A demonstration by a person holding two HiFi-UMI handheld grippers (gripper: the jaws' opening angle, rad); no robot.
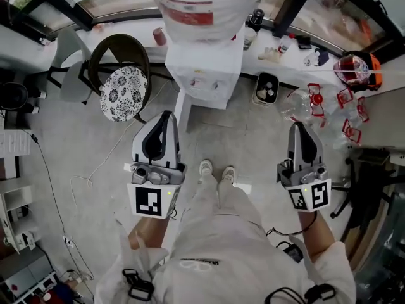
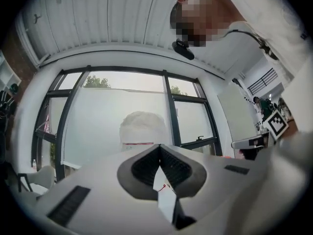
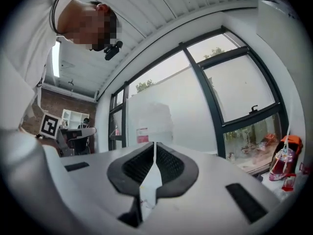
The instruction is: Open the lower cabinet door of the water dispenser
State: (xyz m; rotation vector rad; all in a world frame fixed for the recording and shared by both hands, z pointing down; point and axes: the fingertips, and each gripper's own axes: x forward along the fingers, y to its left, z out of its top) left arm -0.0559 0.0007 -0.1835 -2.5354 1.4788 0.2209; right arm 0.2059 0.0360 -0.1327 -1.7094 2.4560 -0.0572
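The white water dispenser (image 1: 205, 68) stands against the window wall, seen from above, with its big bottle (image 1: 202, 8) on top. Its lower cabinet door is hidden at this steep angle. My left gripper (image 1: 166, 114) is held up in front of me, left of the dispenser, jaws shut on nothing. My right gripper (image 1: 297, 125) is at the same height to the right, also shut and empty. In the left gripper view the shut jaw tips of the left gripper (image 2: 159, 146) line up below the bottle (image 2: 142, 129). The right gripper (image 3: 154, 143) likewise faces the bottle (image 3: 154, 121).
A chair with a patterned round cushion (image 1: 123, 92) stands left of the dispenser. A small dark bin (image 1: 266, 88) sits to its right, and several empty bottles with red handles (image 1: 316, 103) lie further right. A thin cable (image 1: 95, 170) trails on the floor. My shoes (image 1: 215, 170) are behind the grippers.
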